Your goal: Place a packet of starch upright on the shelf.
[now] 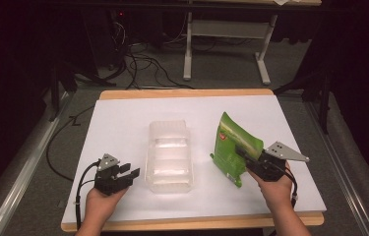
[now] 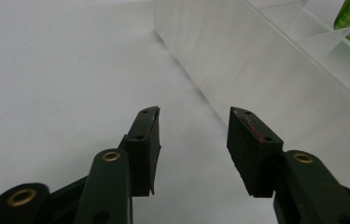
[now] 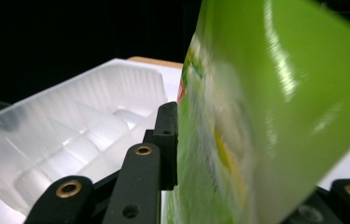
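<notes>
High view. White tabletop (image 1: 123, 123) fills the middle of the frame. A clear plastic tray (image 1: 169, 156) lies at centre, long side running up the frame. Right of it a green pouch (image 1: 235, 147) stands tilted, its lower right edge at the right gripper (image 1: 249, 164), held from the lower right by the person's right hand (image 1: 275, 189). The pouch sits just beside the tray, apart from it. At lower left the left gripper (image 1: 129, 174) rests low over the tabletop in the left hand (image 1: 101, 201), pointing right toward the tray, fingers parted with nothing between them.

Left gripper view. Both fingers (image 2: 147, 149) rise from the bottom, a plain gap of white tabletop between them (no contact with anything). The tray's wall (image 2: 238, 60) runs from top centre to right edge, just beyond the right-hand fingertip. A sliver of the green pouch shows at the upper right corner.

Right gripper view. The pouch fills the right half, close and blurred, standing between the fingers. The left-hand finger (image 3: 165, 140) lies flat against the pouch's face; the other finger is hidden behind the pouch at lower right, so whether it presses I cannot tell. The tray lies at left, ribbed floor visible.
</notes>
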The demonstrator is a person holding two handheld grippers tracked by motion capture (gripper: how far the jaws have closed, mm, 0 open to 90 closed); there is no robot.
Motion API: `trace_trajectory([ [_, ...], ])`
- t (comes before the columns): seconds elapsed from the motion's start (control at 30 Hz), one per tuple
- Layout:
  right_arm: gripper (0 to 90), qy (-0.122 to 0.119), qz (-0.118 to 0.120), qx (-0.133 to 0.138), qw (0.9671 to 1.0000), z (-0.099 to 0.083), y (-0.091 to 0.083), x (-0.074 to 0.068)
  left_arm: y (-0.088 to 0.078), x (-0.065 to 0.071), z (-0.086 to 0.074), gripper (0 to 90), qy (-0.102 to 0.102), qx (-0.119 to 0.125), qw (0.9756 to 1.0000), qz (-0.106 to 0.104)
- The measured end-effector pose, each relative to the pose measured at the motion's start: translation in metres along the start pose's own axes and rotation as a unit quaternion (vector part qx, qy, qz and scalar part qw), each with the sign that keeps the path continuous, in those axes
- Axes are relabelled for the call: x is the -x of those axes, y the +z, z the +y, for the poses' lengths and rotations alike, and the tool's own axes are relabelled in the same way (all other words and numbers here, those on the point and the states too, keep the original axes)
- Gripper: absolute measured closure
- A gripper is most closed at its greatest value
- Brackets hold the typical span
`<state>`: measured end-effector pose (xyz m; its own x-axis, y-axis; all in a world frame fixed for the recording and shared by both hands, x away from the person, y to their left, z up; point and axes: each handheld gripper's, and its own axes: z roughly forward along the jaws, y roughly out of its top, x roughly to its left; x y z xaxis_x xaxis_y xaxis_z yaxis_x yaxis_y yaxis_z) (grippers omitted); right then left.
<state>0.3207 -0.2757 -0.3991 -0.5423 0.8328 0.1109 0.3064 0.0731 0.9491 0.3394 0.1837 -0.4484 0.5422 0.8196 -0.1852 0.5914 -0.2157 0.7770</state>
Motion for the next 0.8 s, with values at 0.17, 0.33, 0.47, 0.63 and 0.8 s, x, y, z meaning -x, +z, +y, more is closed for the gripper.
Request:
trace_trajectory([
  [0.17, 70.8, -0.005, -0.008, -0.028, 0.9996, -0.006, 0.007, 0.001, 0.0, 0.0, 0.0, 54.4, 0.0, 0.0, 1.0, -0.001],
  [0.33, 71.8, -0.005, -0.012, -0.048, 0.9988, -0.01, 0.012, 0.003, 0.0, 0.001, 0.0, 54.4, 0.002, -0.002, 1.0, -0.001],
  [0.47, 76.4, -0.008, -0.018, -0.052, 0.9984, -0.011, 0.013, 0.003, 0.0, 0.001, 0.0, 54.4, 0.002, -0.002, 1.0, -0.002],
  [0.63, 85.8, 0.0, -0.011, -0.06, 0.9981, -0.009, 0.013, 0.003, 0.001, 0.001, 0.0, 54.4, 0.003, -0.001, 1.0, -0.001],
  [0.8, 87.4, -0.011, -0.004, -0.064, 0.9979, -0.008, 0.014, 0.001, 0.0, 0.001, 0.0, 54.4, 0.003, 0.0, 1.0, -0.001],
])
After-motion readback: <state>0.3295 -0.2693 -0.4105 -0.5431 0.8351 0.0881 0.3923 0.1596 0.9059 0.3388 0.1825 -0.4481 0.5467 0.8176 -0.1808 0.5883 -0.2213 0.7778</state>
